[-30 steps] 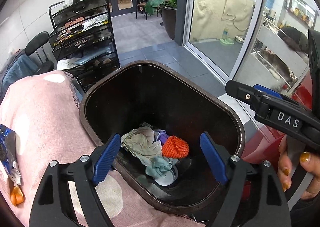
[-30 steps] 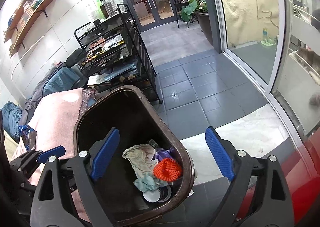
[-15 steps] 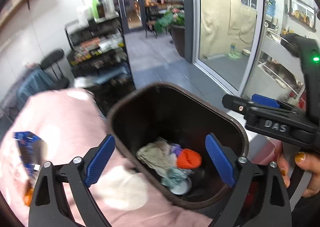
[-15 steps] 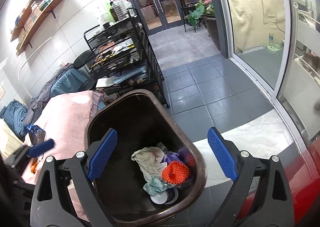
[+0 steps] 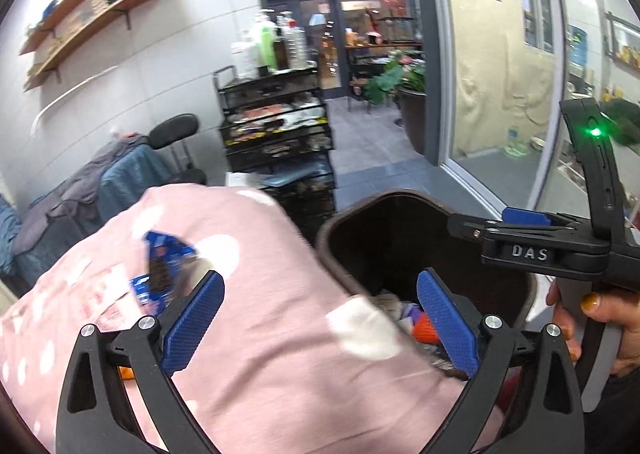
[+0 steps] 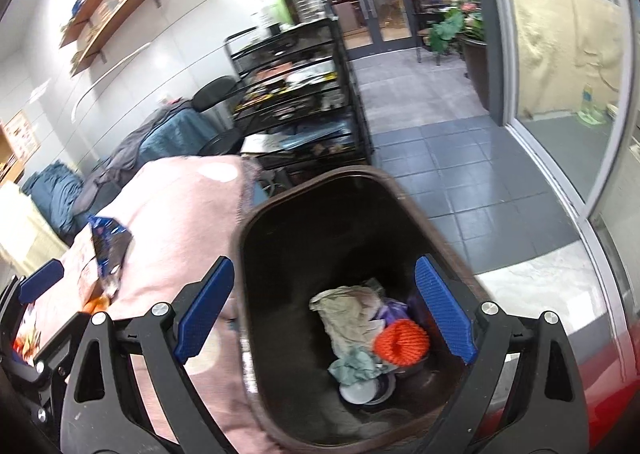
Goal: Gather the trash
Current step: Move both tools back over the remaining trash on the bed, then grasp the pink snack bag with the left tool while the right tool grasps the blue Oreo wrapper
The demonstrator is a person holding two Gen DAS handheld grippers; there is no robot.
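left wrist view: left gripper empty, jaws opening wide, aimed over the pink cloth to approach the blue wrapper at 10 o'clock. right gripper, spread and empty, hovers above the brown bin, where collected trash lies.

There is one brown trash bin. Inside it lie one orange net ball, one beige cloth, one pale green rag and one purple scrap. One blue snack wrapper lies on one pink blanket.
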